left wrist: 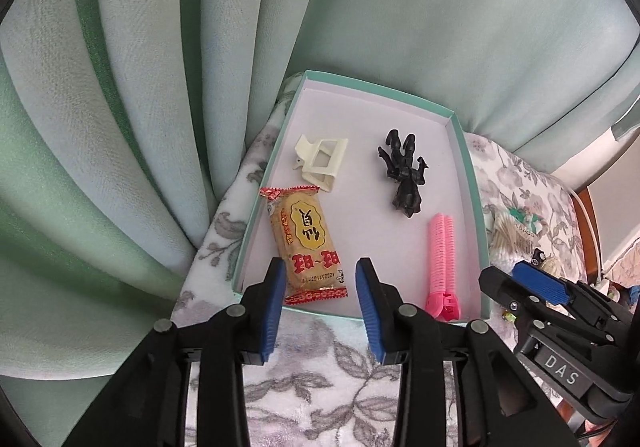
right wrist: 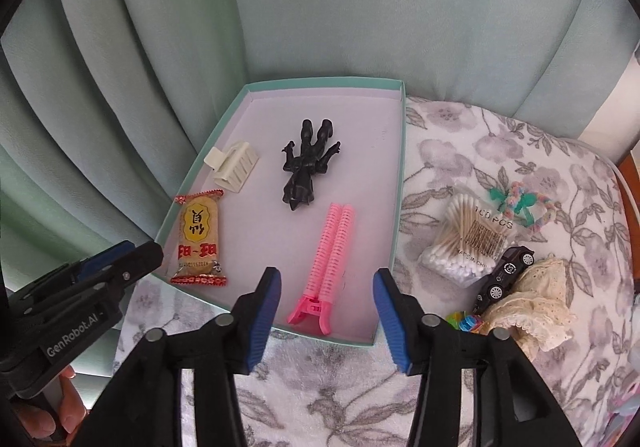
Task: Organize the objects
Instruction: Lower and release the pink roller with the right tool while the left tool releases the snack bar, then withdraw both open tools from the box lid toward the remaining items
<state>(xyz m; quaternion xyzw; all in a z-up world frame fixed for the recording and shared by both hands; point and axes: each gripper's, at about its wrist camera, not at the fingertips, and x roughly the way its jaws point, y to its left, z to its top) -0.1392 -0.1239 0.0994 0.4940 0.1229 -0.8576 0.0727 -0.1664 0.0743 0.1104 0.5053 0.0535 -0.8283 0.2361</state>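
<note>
Two grippers hover above the near rim of a shallow teal cardboard tray (right wrist: 400, 183) on a floral-print cloth (right wrist: 320, 391). Left gripper (left wrist: 320, 279): jaws apart, empty, over an orange snack packet (left wrist: 304, 243). Right gripper (right wrist: 326, 287): wider, empty, over a pink ribbed hair clip (right wrist: 326, 259). Curtain (right wrist: 320, 7) borders the tray's far and left rims. Tray also holds a cream claw clip (right wrist: 234, 165) and black figurine (right wrist: 306, 165). A cotton-swab bag (right wrist: 466, 243), partly covered black toy car (right wrist: 502, 277) and lace fabric (right wrist: 536, 307) lie outside, right.

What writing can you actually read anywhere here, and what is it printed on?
"DAS": tag on the right gripper.
"GenRobot.AI": side of the left gripper.
"100 PCS" and "MADE IN CH…", cut off: cotton swab pack.
Snack packet: large Chinese characters, upside down; its small code is too small to read.
</note>
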